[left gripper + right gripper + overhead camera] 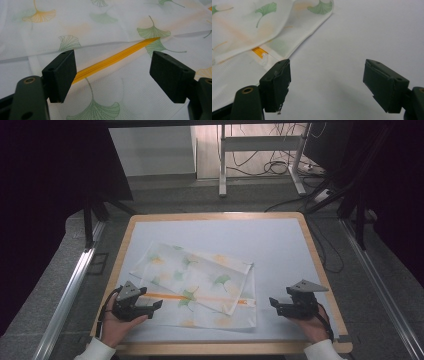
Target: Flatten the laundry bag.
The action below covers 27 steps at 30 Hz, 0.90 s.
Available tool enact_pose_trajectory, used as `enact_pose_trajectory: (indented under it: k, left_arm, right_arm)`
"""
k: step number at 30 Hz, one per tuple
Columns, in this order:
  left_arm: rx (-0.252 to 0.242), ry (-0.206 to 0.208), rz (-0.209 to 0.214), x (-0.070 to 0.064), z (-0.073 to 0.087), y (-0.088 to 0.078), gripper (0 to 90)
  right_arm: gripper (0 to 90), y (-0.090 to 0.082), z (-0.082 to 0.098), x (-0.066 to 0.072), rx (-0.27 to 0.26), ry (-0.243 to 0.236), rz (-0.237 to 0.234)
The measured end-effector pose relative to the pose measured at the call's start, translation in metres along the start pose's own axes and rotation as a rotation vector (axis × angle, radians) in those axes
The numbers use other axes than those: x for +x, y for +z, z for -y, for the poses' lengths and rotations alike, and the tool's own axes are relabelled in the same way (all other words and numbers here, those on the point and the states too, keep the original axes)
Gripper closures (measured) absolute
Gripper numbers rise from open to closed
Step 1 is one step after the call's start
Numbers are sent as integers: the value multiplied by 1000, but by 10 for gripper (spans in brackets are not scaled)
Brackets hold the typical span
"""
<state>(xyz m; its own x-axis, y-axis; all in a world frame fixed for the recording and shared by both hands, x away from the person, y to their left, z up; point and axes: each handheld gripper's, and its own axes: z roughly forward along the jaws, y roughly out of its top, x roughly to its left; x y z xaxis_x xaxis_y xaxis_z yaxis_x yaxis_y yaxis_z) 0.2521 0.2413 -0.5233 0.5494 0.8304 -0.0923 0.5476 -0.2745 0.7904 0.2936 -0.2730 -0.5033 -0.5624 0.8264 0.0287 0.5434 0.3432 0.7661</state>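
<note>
So far the white ginkgo-print cloth (pixel 200 287) lies on the pale surface (pixel 280 245) partly folded, its far flap laid over crookedly and an orange zipper (pixel 112 60) showing. Both the left gripper (pixel 150 306) and right gripper (pixel 276 304) have fingers spread, holding nothing, beside its near corners. Most folding probably remains.
</note>
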Motion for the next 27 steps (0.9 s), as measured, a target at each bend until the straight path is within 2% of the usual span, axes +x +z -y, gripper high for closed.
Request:
enact_pose_trajectory:
  k: [1,4,7,10,11,12,15,20,27]
  left_arm:
    - [-4,-5,5,0,0,-1,215]
    - [-20,-44,57,1,-1,-3,223]
    - [-6,-15,35,-2,-2,-1,224]
    - [-3,-14,32,-1,-2,0,222]
    - [0,-15,30,-1,-1,1,222]
    - [3,-16,30,0,-1,1,222]
    - [15,-23,33,2,0,5,220]
    - [14,-24,26,3,0,5,220]
    - [14,-17,22,1,0,6,219]
  right_arm:
    - [217,0,-1,1,-3,5,-2]
    - [216,-1,-2,3,-7,-8,7]
    - [225,-2,-3,4,-5,-9,6]
    - [241,-2,-3,3,-2,-3,-8]
    - [242,-3,-5,5,-19,22,-44]
    - [245,-4,-7,5,-22,21,-56]
    - [249,-5,-15,10,-31,-4,-76]
    - [263,-5,-26,19,-32,-49,-74]
    - [278,-3,-36,27,-18,-68,-96]
